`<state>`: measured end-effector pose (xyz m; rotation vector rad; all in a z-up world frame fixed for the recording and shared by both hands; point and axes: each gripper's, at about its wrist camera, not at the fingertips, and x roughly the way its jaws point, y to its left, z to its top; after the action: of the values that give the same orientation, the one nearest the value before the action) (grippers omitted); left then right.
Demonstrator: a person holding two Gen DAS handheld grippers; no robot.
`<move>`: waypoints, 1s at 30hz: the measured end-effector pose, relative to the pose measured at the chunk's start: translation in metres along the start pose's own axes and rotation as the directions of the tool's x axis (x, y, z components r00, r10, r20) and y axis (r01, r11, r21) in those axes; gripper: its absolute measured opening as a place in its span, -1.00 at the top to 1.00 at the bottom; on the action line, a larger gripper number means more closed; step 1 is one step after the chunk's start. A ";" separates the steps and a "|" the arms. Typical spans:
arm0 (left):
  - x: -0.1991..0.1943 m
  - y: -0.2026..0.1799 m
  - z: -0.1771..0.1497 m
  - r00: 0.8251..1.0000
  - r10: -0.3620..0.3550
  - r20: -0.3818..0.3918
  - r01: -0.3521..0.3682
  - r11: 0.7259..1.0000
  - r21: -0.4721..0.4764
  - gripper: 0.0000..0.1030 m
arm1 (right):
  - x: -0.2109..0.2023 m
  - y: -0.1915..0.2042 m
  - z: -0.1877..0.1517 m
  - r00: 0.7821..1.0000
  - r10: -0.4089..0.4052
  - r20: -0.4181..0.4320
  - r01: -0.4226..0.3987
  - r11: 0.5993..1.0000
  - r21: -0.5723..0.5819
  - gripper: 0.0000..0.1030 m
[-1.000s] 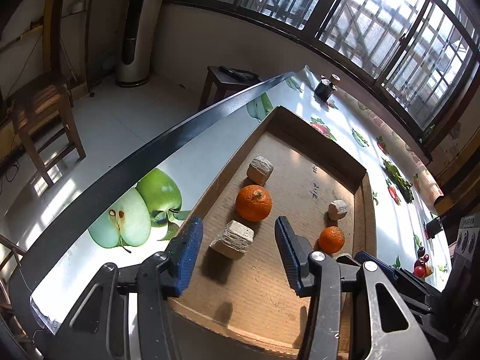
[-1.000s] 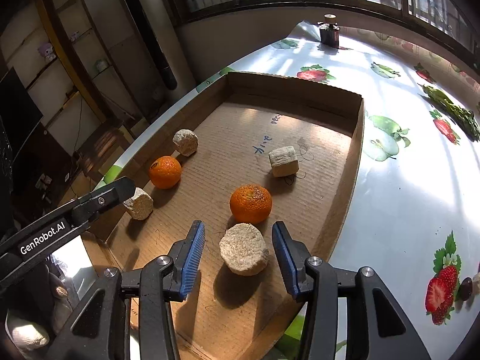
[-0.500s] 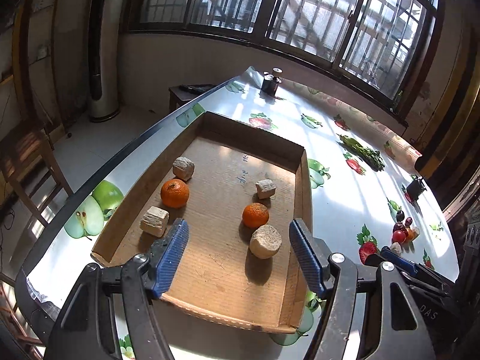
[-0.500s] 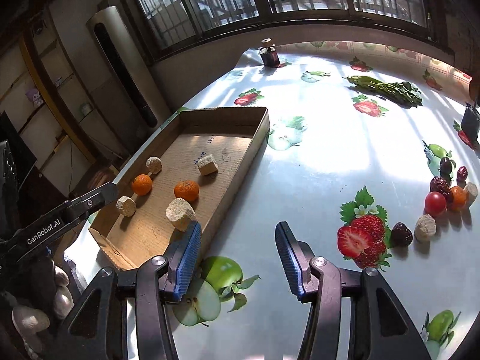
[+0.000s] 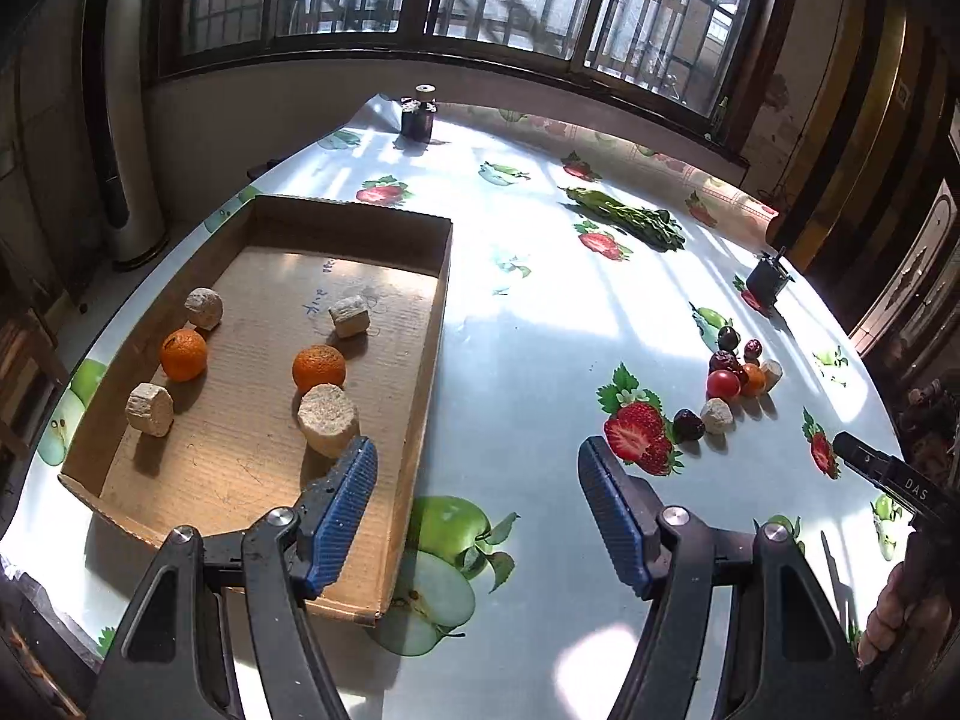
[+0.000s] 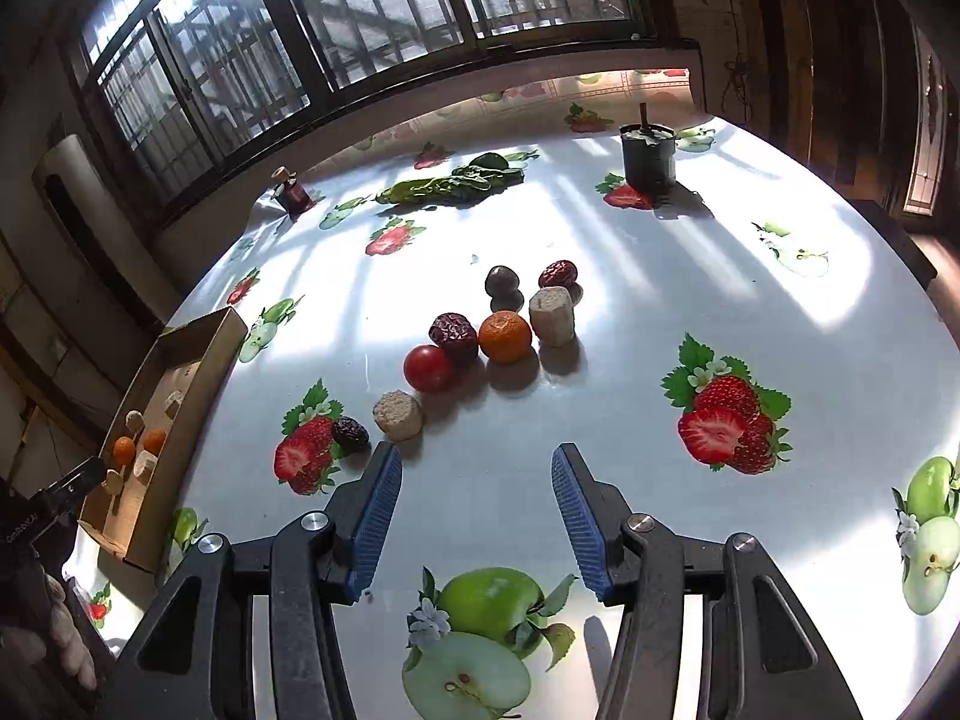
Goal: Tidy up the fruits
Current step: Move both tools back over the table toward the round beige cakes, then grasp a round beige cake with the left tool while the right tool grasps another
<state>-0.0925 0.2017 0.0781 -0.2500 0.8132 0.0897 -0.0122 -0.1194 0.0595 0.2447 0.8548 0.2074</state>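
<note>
A cardboard tray (image 5: pixel 432 324) on the fruit-print tablecloth holds two oranges (image 5: pixel 183 354) (image 5: pixel 318 367) and several beige blocks (image 5: pixel 328 420). My left gripper (image 5: pixel 475 450) hovers open over the tray's right wall and the bare cloth beside it, with nothing between its jaws. My right gripper (image 6: pixel 474 453) is open and empty just in front of a loose pile: a tomato (image 6: pixel 427 367), an orange (image 6: pixel 505 336), wrinkled red dates (image 6: pixel 454 333), dark fruits (image 6: pixel 501 281) and beige blocks (image 6: pixel 552 315) (image 6: pixel 397 415). The left wrist view shows that pile (image 5: pixel 723 384) far right.
Leafy greens (image 6: pixel 456 183), a dark pot (image 6: pixel 648 159) and a small bottle (image 6: pixel 292 192) stand at the table's far side. The round table's edge curves close on the right. A hand (image 5: pixel 894 618) shows at the left wrist view's lower right.
Both grippers swung right, away from the tray's inside. Each had a beige block between its jaws; both blocks stay in the tray. The jaws stand wider, and the right gripper faces the loose pile.
</note>
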 end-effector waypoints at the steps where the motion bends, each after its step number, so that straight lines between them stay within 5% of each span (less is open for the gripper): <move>1: 0.002 -0.006 -0.002 1.000 -0.005 -0.007 0.005 1.000 0.014 -0.34 | -0.002 -0.010 0.002 1.000 -0.008 0.006 0.008 1.000 0.016 -0.09; 12: 0.028 -0.070 0.009 0.993 -0.103 -0.054 0.111 0.981 0.157 -0.34 | 0.017 -0.032 0.035 0.999 -0.033 -0.011 0.033 0.998 0.054 -0.10; 20: 0.082 -0.149 0.014 0.969 -0.207 -0.138 0.244 0.901 0.359 -0.33 | 0.072 -0.021 0.066 0.999 0.013 -0.035 -0.009 0.992 0.122 -0.09; 27: 0.118 -0.176 0.018 0.951 -0.254 -0.174 0.304 0.861 0.407 -0.32 | 0.096 -0.011 0.072 1.000 0.002 -0.010 -0.001 0.997 0.082 -0.09; 30: 0.130 -0.176 0.016 0.928 -0.307 -0.212 0.369 0.841 0.396 -0.24 | 0.102 -0.014 0.072 1.000 -0.019 0.003 0.018 0.997 0.076 -0.09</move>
<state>0.0386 0.0334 0.0268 0.0236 0.8956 -0.4475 0.1095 -0.1139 0.0272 0.3078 0.8618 0.1575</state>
